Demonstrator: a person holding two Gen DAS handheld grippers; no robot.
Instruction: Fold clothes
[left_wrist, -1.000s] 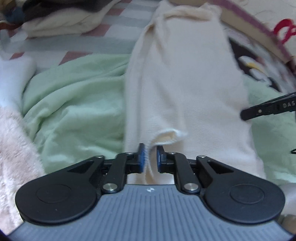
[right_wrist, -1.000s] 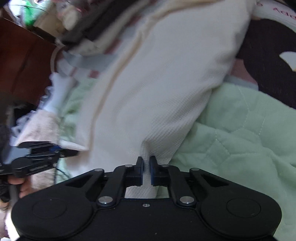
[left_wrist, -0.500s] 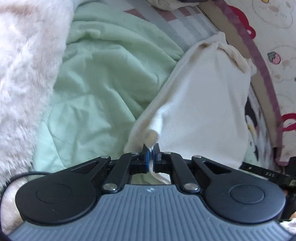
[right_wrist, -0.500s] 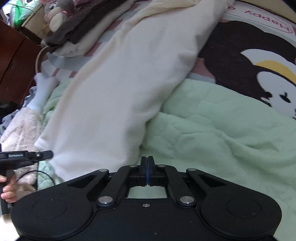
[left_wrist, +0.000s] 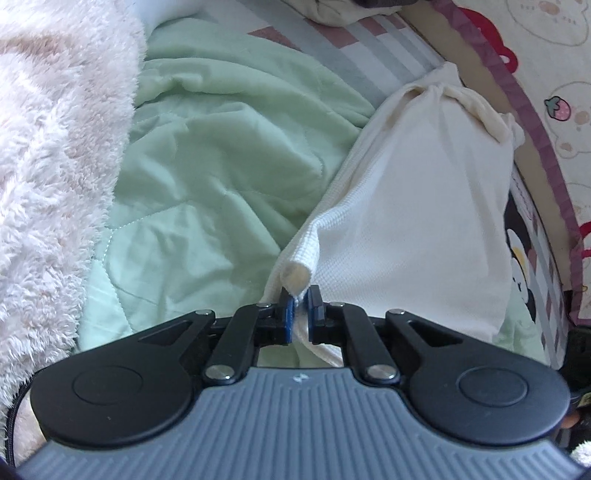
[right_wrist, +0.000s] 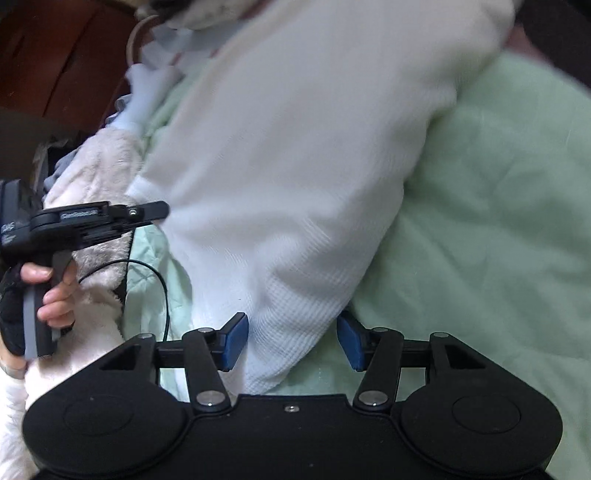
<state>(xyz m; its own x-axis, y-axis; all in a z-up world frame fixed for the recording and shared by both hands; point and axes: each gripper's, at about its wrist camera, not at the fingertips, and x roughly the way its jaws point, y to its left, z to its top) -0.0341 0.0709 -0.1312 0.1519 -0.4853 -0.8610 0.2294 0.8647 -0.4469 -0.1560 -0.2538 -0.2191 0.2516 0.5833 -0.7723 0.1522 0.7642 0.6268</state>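
A cream waffle-knit garment (left_wrist: 413, 206) lies lengthwise on a pale green quilt (left_wrist: 207, 192). In the left wrist view my left gripper (left_wrist: 300, 314) is shut on the garment's rolled near hem. Its jaws are just beginning to open, with the cloth still pinched between the blue pads. In the right wrist view my right gripper (right_wrist: 291, 341) has its jaws opening wide. The garment's (right_wrist: 295, 184) lower corner hangs between the pads without being pressed. The left gripper (right_wrist: 155, 210) appears there too, at the garment's left edge, with a hand (right_wrist: 55, 291) on its handle.
A fluffy pink blanket (left_wrist: 55, 166) fills the left side. Beyond the quilt are a striped sheet (left_wrist: 369, 44), a pile of clothes (left_wrist: 332, 11) and a cartoon-printed mat (left_wrist: 524, 251). Dark wooden furniture (right_wrist: 55, 55) stands at upper left of the right wrist view.
My right gripper went from shut to wide open and dropped over the garment's lower corner. My left gripper rolled a second ago, then stayed put, keeping hold of the hem.
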